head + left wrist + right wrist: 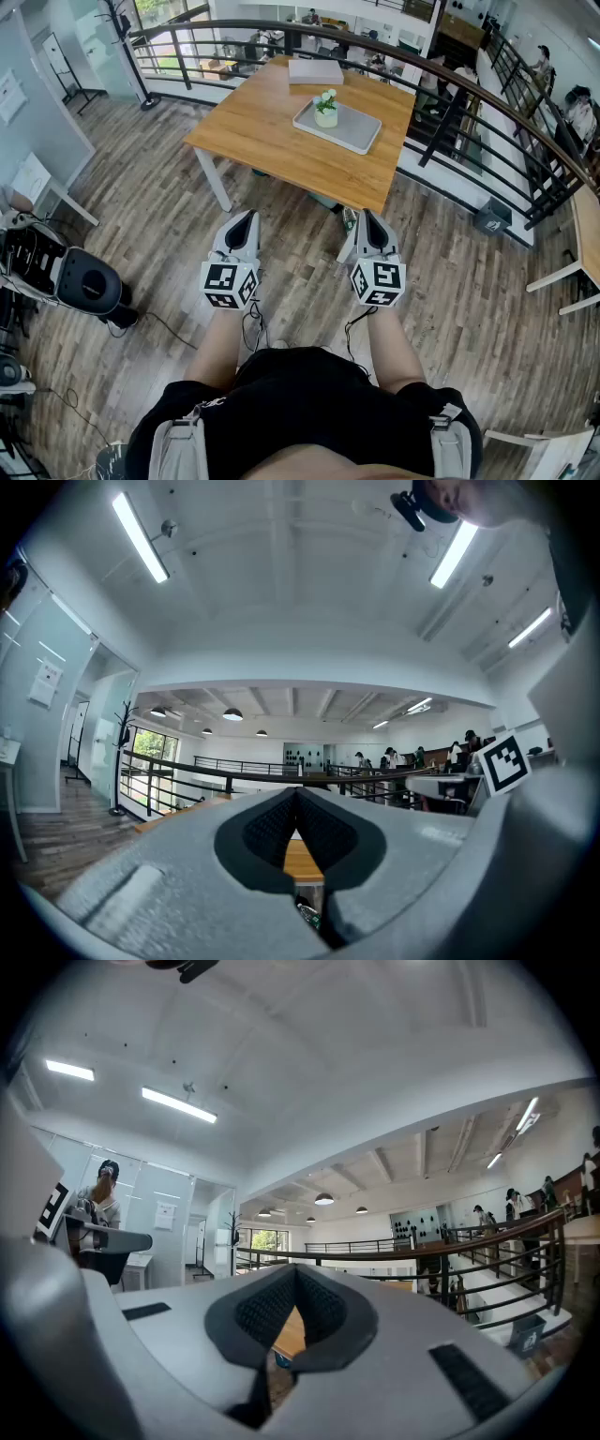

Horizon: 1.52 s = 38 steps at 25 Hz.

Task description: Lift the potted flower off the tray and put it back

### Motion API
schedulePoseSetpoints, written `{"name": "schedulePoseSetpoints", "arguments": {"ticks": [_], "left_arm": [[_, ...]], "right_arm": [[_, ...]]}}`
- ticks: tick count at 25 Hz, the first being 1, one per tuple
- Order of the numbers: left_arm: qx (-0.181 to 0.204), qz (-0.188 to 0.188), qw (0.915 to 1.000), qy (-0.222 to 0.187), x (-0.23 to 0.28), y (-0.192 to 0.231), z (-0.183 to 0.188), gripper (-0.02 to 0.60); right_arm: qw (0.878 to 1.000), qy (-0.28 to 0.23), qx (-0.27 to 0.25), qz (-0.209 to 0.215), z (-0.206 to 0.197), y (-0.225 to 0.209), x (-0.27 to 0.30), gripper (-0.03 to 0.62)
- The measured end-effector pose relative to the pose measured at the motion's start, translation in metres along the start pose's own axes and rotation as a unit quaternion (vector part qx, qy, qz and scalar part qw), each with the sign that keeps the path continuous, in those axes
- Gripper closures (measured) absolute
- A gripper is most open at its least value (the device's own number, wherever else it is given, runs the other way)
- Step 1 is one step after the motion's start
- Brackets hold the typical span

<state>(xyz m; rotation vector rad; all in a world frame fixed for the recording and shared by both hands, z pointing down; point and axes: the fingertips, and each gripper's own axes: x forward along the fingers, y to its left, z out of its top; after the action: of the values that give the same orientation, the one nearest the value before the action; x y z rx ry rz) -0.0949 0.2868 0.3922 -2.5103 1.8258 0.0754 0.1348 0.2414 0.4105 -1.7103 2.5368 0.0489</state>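
Observation:
A small potted flower (325,107) with white blooms in a white pot stands on a grey tray (349,130) on a wooden table (281,131) ahead of me. My left gripper (247,219) and right gripper (367,217) are held side by side well short of the table, over the wooden floor. Both are shut with nothing between the jaws. In the left gripper view the left gripper's (297,796) tips meet, with a strip of tabletop showing below them. In the right gripper view the right gripper's (295,1274) tips meet the same way. The pot and tray are hidden behind the jaws in both gripper views.
A white box (315,71) lies at the table's far end. A curved dark railing (487,98) runs behind and to the right of the table. A black round device (86,281) with cables sits on the floor at left. People stand in the distance.

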Motion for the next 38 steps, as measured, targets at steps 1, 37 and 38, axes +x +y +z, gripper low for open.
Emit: {"name": "schedulePoseSetpoints", "arguments": {"ticks": [1,37,38], "left_arm": [[-0.001,-0.001,1.0000,0.000,0.001,0.001,0.001,0.569],[-0.037,-0.050,0.9981,0.007,0.000,0.090,-0.019,0.569],[-0.037,-0.051,0.9980,0.005,0.001,0.092,-0.019,0.569]], "right_arm": [[1.000,0.000,0.000,-0.001,0.001,0.001,0.001,0.597],[0.999,0.009,-0.006,-0.048,-0.016,0.080,0.034,0.597],[0.999,0.009,-0.007,-0.049,-0.018,0.080,0.036,0.597]]}}
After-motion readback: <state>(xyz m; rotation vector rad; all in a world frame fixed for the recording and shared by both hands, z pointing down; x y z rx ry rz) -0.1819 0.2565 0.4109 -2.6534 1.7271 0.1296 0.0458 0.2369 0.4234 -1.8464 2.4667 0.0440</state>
